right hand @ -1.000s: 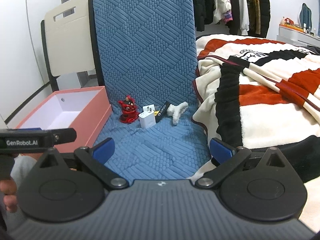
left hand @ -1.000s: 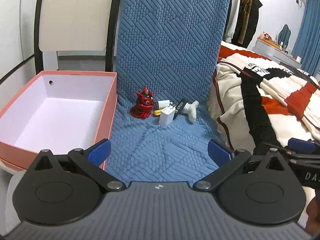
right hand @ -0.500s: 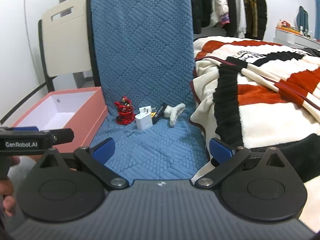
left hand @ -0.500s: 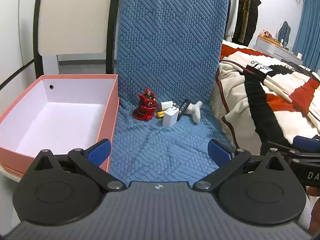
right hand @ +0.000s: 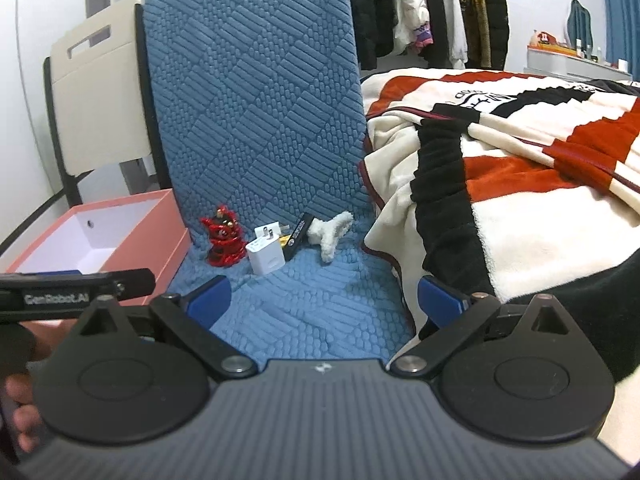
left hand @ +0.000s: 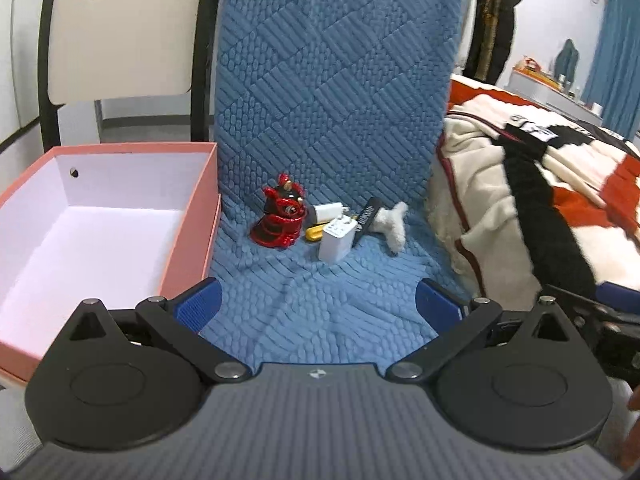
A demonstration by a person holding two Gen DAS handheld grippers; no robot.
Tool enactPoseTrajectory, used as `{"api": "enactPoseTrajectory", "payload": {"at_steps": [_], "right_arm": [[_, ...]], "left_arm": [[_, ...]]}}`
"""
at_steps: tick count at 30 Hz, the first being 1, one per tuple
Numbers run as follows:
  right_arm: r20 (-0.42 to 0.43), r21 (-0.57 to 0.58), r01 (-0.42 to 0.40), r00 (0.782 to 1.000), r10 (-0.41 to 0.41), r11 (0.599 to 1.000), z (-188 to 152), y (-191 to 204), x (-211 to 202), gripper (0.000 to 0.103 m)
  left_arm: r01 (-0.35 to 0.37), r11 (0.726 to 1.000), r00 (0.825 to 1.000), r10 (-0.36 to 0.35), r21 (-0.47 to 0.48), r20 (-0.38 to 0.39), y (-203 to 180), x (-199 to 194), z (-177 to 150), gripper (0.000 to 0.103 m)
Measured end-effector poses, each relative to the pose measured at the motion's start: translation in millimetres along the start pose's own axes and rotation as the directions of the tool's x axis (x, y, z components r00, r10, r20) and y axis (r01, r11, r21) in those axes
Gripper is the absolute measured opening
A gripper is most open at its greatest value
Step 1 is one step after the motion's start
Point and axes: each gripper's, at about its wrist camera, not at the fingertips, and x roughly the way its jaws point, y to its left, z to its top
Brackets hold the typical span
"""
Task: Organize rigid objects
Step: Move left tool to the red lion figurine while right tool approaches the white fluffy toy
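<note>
A small pile sits at the back of the blue padded chair seat (left hand: 304,296): a red lion figurine (left hand: 280,222), a white charger plug (left hand: 337,240), a second white plug (left hand: 328,212), a yellow piece (left hand: 314,233), a black stick (left hand: 366,220) and a white fluffy toy (left hand: 392,226). The right wrist view shows the figurine (right hand: 223,242), the plug (right hand: 266,254) and the toy (right hand: 328,236). An open pink box (left hand: 100,232) stands left of the seat. My left gripper (left hand: 318,306) and right gripper (right hand: 324,300) are open, empty, short of the pile.
A bed with a cream, red and black blanket (right hand: 520,152) lies right of the chair. A beige chair back (left hand: 120,32) stands behind the box. Clothes (right hand: 424,12) hang at the far back. The left gripper's arm (right hand: 76,296) shows at the right view's left edge.
Both grippers have moved forward toward the pile; the objects look larger and nearer. The jaws stay open. Nothing on the seat has moved.
</note>
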Motion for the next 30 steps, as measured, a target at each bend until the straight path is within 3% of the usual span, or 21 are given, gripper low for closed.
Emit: {"api": "enactPoseTrajectory", "payload": {"at_steps": [8,16,30], "right_arm": [[-0.012,-0.026,0.009,1.0,-0.01,1.0,6,7,25,0.101],[-0.053,0.028,-0.011,0.998,0.013,1.0,12,11,63,0.101],[-0.096,0.066,-0.018,0.995,0.025,0.998,12,12,116,0.099]], "left_arm": [[0.011,1.0,1.0,-0.011,0.015,-0.012,6,42,14,0.103],[0.021,0.999,0.995,-0.017,0.041,-0.096,7,92,26,0.103],[0.007,1.0,0.994,-0.004,0.028,-0.111,11,145,47,0.103]]}}
